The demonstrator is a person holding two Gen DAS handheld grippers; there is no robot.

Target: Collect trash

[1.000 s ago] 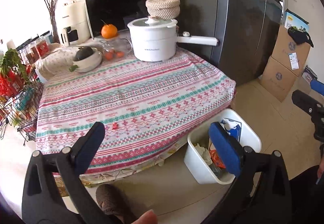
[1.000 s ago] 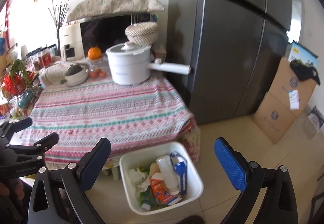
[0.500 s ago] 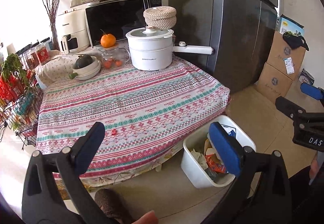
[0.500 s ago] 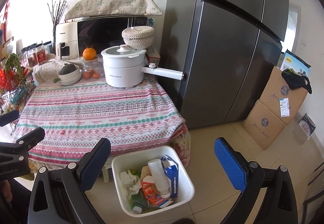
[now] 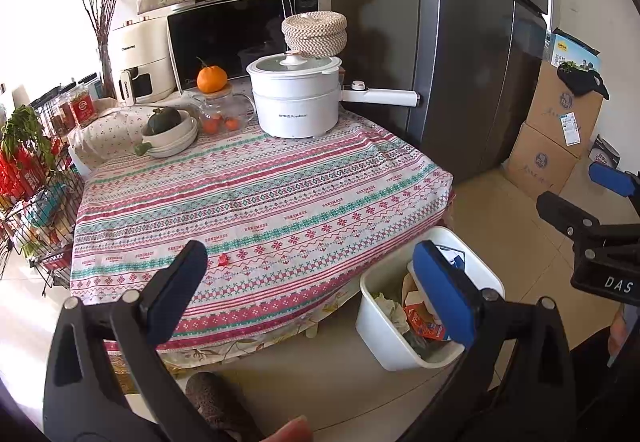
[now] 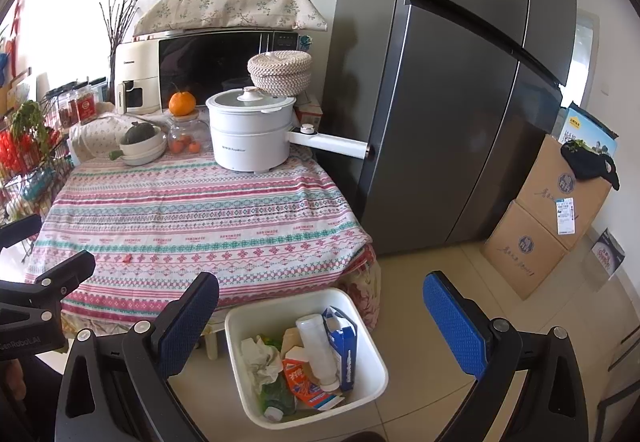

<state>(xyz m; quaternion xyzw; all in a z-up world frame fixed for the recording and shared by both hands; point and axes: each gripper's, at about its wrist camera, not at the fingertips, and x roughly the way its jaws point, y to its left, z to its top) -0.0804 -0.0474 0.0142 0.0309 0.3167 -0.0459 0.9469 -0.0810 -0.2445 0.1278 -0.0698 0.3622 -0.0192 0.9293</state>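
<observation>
Both our grippers, left (image 5: 308, 282) and right (image 6: 320, 316), hang with jaws wide apart and empty. The bin (image 6: 366, 322) of trash stands on the floor at the tabletop's near right corner. One red scrap (image 5: 222, 260) lies near the tabletop's front edge; next, we judge, the left reaches down and pinches it.

White trash bin (image 6: 362, 394) on floor beside table, holding crumpled tissue (image 6: 260, 356), cartons, white bottle (image 6: 318, 348)
</observation>
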